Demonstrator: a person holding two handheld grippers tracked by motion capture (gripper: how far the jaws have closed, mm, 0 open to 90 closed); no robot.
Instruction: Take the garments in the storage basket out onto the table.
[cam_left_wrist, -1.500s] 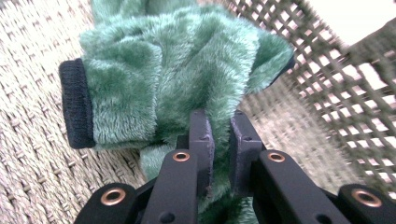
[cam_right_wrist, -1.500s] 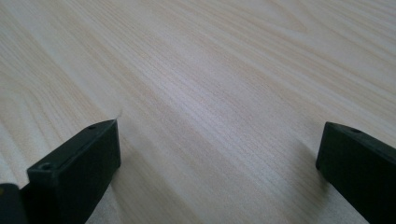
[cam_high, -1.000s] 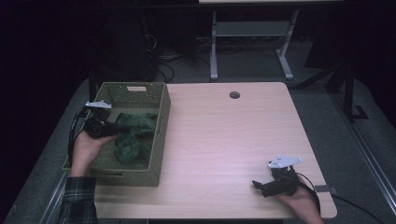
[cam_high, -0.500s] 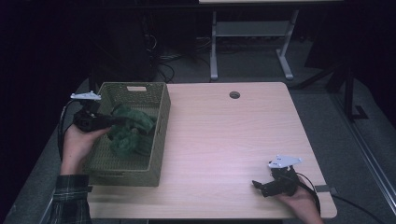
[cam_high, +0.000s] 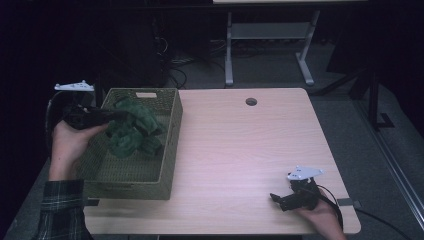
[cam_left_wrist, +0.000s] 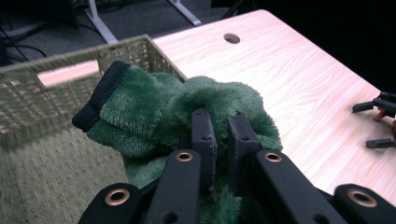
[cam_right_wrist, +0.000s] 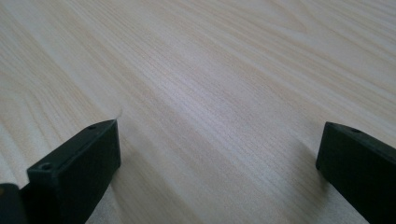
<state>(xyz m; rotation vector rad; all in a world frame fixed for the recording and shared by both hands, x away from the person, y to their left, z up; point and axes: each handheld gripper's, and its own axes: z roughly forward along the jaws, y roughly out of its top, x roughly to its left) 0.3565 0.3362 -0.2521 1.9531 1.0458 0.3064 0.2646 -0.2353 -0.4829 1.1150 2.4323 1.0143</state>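
A fluffy green garment (cam_high: 134, 129) with a dark knitted cuff (cam_left_wrist: 98, 98) hangs over the woven olive basket (cam_high: 170, 145) at the table's left. My left gripper (cam_high: 117, 115) is shut on its fleece; in the left gripper view (cam_left_wrist: 219, 144) the two black jaws pinch a fold of the green pile between them, above the basket's inside. My right gripper (cam_high: 280, 199) rests low on the wooden table (cam_high: 250, 150) near its front right corner. Its jaws (cam_right_wrist: 219, 163) stand wide apart over bare wood with nothing between them.
The basket (cam_left_wrist: 28, 93) has a handle slot in its far wall. A round cable hole (cam_high: 251, 101) sits near the table's far edge. A white desk frame (cam_high: 270, 45) and cables stand on the dark floor beyond the table.
My left gripper has risen out of the basket and shifted left, lifting the green garment with it. The right gripper has stayed where it was.
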